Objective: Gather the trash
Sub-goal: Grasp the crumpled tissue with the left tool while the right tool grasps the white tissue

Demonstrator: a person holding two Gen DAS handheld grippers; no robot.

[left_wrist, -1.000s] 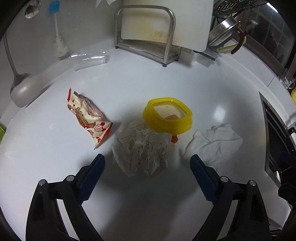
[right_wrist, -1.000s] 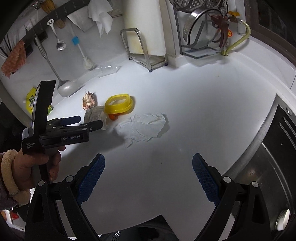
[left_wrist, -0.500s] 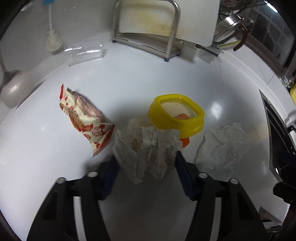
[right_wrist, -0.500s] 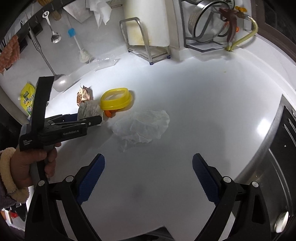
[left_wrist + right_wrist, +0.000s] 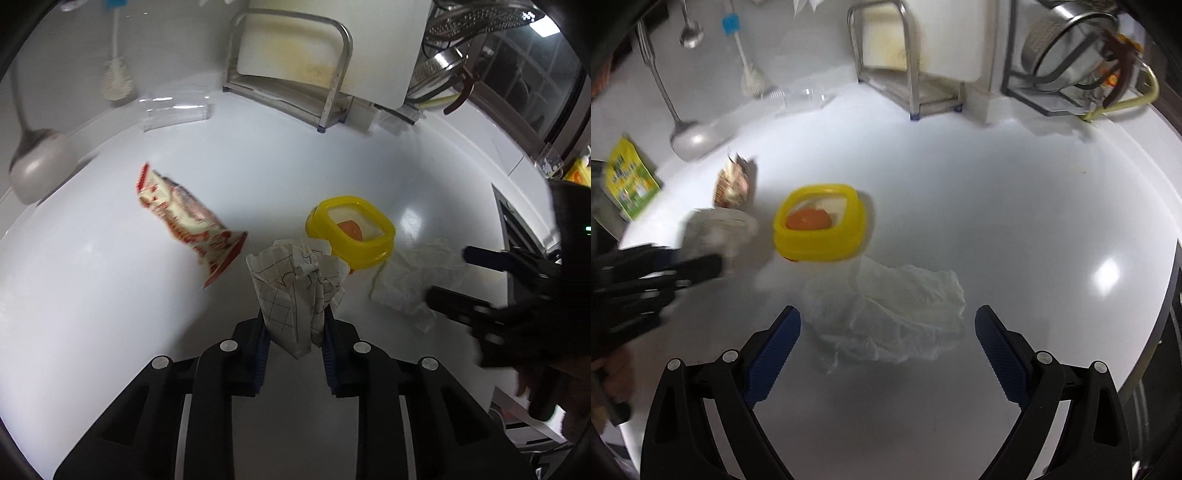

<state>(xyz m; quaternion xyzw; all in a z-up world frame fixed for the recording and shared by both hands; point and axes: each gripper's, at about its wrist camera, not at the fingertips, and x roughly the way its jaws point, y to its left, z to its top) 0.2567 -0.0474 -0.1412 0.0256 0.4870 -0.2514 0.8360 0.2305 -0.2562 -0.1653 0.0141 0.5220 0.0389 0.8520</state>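
My left gripper (image 5: 293, 326) is shut on a crumpled checked paper wrapper (image 5: 297, 288) and holds it just above the white counter (image 5: 110, 295); it also shows in the right wrist view (image 5: 713, 230). A red and cream snack wrapper (image 5: 186, 229) lies to its left. A crumpled white tissue (image 5: 890, 314) lies on the counter, and my right gripper (image 5: 886, 343) is open with a finger on each side of it. A yellow lid (image 5: 820, 221) with an orange scrap inside sits just beyond the tissue.
A metal rack with a cutting board (image 5: 295, 62) stands at the back. A clear plastic piece (image 5: 173, 109), a brush (image 5: 116, 74) and a ladle (image 5: 37, 166) are at the back left. A dish rack (image 5: 1067, 62) is back right. A sink edge (image 5: 517, 229) is right.
My left gripper closed on the checked paper wrapper and lifted it slightly. My right gripper moved forward and down until its open fingers straddle the white tissue.
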